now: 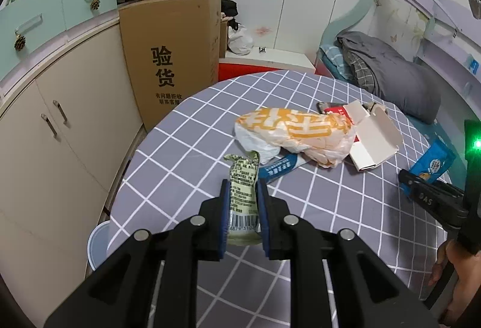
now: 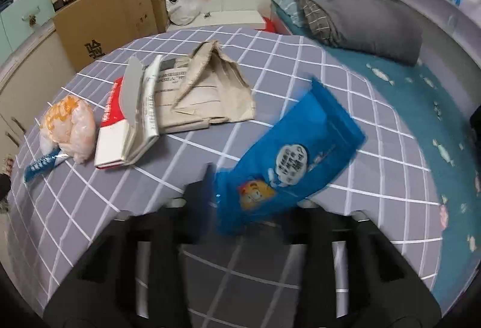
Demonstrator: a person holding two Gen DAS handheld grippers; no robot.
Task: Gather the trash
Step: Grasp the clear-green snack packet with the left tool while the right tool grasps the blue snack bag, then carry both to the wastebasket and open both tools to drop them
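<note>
The left gripper (image 1: 243,208) was clamped on a pale green snack wrapper (image 1: 243,189), its blue pads pressing both long edges near the barcode end, so that the printed top stood out past the fingertips above the checked tablecloth (image 1: 186,147). The right gripper (image 2: 240,195) was closed on a blue snack packet (image 2: 288,156); this view was blurred, but the packet sat between the dark fingers at its lower end and leaned up and away to the right.

Beyond the left gripper's tips lay the rest of the trash: a narrow blue sachet (image 1: 279,167) just ahead, then an orange-and-white plastic bag (image 1: 297,129), and to its right an opened white and red carton (image 1: 372,141). From the right gripper, a crumpled brown paper bag (image 2: 207,87) was ahead and to the left, touching the carton. A pale bucket rim (image 1: 97,244) showed below the table edge, left of the left gripper; I judged it to be the bin, though this was not certain.

The risks I saw were these. Both wrappers were thin and slippery, and each was held only at one end, so a quick swing could pull them out. The blue packet looked the weaker hold. If the bucket was the target, a release from too far away could miss it, because such light wrappers flutter as they fall.
</note>
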